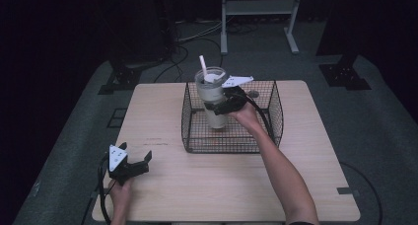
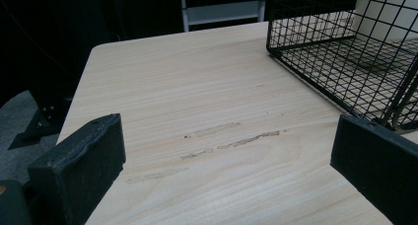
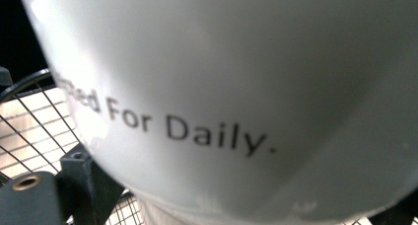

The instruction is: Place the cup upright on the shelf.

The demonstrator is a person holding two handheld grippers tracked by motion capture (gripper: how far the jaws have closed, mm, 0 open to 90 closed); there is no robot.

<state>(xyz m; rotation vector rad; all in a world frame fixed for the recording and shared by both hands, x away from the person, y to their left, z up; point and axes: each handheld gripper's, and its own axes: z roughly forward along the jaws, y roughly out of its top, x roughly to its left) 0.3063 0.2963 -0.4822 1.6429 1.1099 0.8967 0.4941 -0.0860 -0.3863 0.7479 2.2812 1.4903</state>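
Bench under both tools. Wire basket around the right tool, ahead and to the right of the left tool. Cup with straw pinched by the right tool, upright inside the basket. Left tool spread wide, empty, low over the bench.

A glossy, smooth white plastic cup was seen inside a black wire-mesh basket; the table was topped with matt pale wood grain.
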